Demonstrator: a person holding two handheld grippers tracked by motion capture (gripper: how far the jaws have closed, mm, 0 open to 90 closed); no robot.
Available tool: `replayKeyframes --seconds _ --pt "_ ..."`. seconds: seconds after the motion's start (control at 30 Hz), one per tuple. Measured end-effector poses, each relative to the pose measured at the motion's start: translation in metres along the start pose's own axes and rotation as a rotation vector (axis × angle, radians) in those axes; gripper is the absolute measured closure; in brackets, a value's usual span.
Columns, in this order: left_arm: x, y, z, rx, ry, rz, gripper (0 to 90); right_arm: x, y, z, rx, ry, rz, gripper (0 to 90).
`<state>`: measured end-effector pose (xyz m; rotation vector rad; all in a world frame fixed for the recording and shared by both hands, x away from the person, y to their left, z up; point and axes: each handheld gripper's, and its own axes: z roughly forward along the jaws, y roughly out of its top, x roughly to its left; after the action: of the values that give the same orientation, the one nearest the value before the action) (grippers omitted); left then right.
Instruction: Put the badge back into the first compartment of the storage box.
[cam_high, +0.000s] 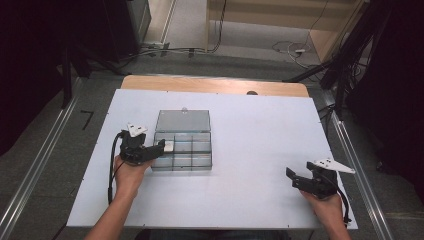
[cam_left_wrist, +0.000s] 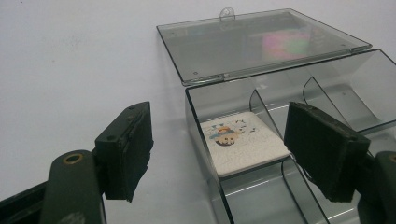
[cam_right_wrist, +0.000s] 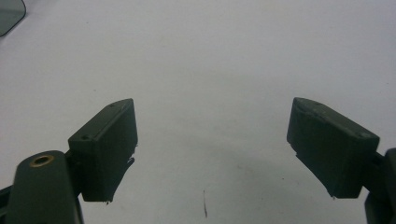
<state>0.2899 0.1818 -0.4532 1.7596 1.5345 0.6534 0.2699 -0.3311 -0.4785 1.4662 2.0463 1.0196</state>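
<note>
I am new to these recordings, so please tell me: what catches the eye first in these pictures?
The clear compartment box stands open left of the table's middle, its lid laid back flat. A white picture tile lies in one compartment, right before the left gripper with its jaws spread. The right gripper, also open, rests near the right edge.

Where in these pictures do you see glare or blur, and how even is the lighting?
Left gripper view: a rainbow sheen sits on the open lid of the clear box, and the near left gripper looks soft. Right gripper view: even light, with a faint shadow under the right gripper. High view: the white table is bright, the surroundings dark.
</note>
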Motion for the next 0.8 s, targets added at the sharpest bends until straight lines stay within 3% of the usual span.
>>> replayKeyframes --seconds 0.8 --pt "0.0068 -0.0089 -0.0068 -0.010 -0.008 -0.019 23.3 0.0006 0.0001 0.0007 0.000 0.002 -0.003 15.0"
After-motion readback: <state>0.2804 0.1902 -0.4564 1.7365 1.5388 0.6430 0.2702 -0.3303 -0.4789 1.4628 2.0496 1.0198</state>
